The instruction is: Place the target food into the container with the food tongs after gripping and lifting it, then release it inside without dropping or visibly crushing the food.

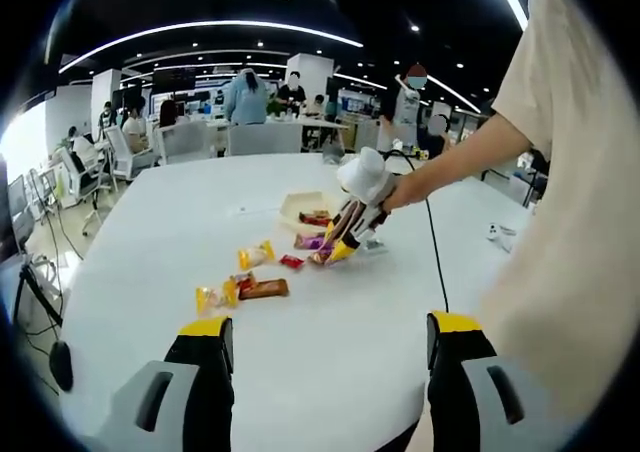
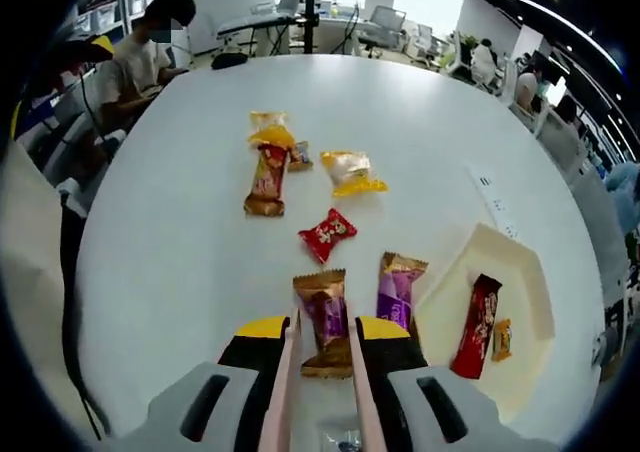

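An open-plan office with ceiling strip lights and seated people lies behind a broad white table (image 2: 190, 222); on it, in the right gripper view, a cream container (image 2: 525, 302) holds a dark red bar (image 2: 478, 324) and a small orange packet (image 2: 502, 339); beside it lie a purple wrapper (image 2: 398, 290), a red candy (image 2: 327, 235), a yellow packet (image 2: 350, 171) and a red-and-yellow bar (image 2: 268, 172); the right gripper (image 2: 322, 350) holds pink tongs (image 2: 283, 392), whose arms flank a brown-and-purple snack (image 2: 323, 317) lying on the table, though actual contact cannot be told; the left gripper (image 1: 330, 342) hangs wide open above the table, holding nothing.
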Demonstrator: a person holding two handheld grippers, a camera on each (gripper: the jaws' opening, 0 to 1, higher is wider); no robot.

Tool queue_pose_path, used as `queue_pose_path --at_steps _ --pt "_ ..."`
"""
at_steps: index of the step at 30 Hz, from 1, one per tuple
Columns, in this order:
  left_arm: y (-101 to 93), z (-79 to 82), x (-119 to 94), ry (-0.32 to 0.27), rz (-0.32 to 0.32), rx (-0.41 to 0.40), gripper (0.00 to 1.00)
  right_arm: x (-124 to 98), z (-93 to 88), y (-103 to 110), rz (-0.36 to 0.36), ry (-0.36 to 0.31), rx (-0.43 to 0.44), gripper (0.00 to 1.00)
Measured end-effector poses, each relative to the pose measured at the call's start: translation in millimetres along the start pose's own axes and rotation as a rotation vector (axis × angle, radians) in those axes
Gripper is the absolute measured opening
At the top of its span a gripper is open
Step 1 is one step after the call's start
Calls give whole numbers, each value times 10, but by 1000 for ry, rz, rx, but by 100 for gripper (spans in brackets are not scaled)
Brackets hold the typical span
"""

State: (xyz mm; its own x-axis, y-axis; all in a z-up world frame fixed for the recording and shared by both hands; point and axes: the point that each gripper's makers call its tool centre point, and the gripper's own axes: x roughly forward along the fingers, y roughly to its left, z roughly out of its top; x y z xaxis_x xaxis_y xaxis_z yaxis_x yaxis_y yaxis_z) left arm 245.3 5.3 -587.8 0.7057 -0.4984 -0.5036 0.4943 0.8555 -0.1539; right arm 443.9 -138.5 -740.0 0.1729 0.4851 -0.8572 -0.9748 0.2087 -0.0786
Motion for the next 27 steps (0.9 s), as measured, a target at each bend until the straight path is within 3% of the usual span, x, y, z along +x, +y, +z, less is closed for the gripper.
queue_pose_path --at_steps 27 --pt "-9 4 58 9 -13 -4 80 3 -61 14 -4 -16 76 25"
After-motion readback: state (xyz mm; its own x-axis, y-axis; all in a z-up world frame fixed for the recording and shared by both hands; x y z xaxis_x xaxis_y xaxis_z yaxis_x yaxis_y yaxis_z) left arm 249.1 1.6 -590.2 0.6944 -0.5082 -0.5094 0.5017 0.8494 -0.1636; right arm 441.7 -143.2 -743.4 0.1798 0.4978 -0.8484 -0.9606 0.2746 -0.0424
